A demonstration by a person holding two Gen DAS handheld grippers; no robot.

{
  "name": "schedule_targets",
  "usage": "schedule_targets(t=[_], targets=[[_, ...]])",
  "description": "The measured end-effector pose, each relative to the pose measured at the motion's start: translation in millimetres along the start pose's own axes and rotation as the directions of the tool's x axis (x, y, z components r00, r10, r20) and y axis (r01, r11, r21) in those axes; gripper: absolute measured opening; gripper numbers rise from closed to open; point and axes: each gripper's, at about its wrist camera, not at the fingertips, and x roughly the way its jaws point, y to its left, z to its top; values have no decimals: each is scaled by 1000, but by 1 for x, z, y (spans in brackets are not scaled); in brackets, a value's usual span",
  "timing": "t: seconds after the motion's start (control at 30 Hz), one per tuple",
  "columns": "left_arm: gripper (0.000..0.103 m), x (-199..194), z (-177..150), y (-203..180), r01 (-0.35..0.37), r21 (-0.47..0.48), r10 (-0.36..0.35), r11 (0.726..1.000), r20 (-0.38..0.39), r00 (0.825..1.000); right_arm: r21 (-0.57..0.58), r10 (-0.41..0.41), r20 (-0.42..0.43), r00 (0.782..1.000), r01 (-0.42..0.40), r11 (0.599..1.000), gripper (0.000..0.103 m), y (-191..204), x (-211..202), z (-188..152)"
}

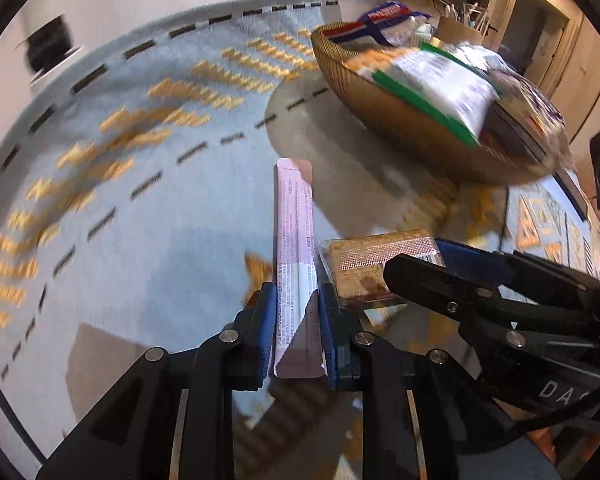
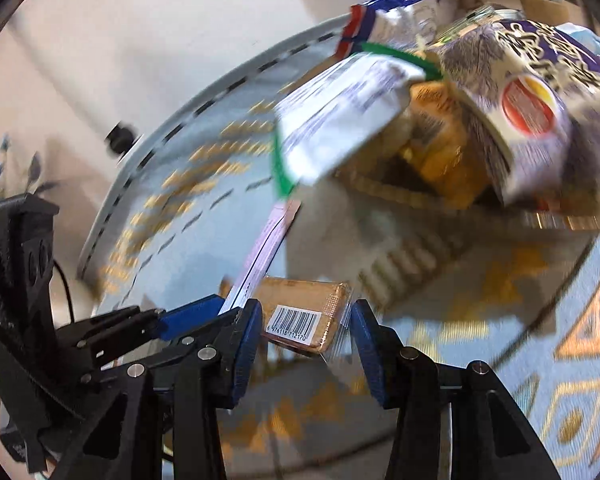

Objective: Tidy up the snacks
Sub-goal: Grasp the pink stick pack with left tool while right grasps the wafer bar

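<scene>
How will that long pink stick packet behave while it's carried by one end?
The pink packet is pinched near one end by the left tool and sticks out straight, so it seems fairly stiff. It looks thin and probably light. Its glossy wrapper may slip or swivel between the pads.

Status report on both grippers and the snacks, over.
Left gripper shut on pink stick pack. Right gripper holds brown snack pack. Basket ahead, already piled with bags. Nothing blocking.

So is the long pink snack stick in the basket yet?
Not yet. The pink stick is pinched in the left claw above the tablecloth, while the basket sits farther off, already holding other packets.
</scene>
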Motion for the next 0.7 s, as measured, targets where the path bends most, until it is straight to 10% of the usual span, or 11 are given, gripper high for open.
schedule_targets(t=[0.23,0.7], targets=[[17,-32,-53,-9,31,-27,-32,999,-34,999,-216,90,-146,985,-120,969,46,14,-20,-44],[21,-42,-70,-9,-107,-193,103,975,-29,994,-665,76,-269,960,-242,706,68,7,-42,-76]])
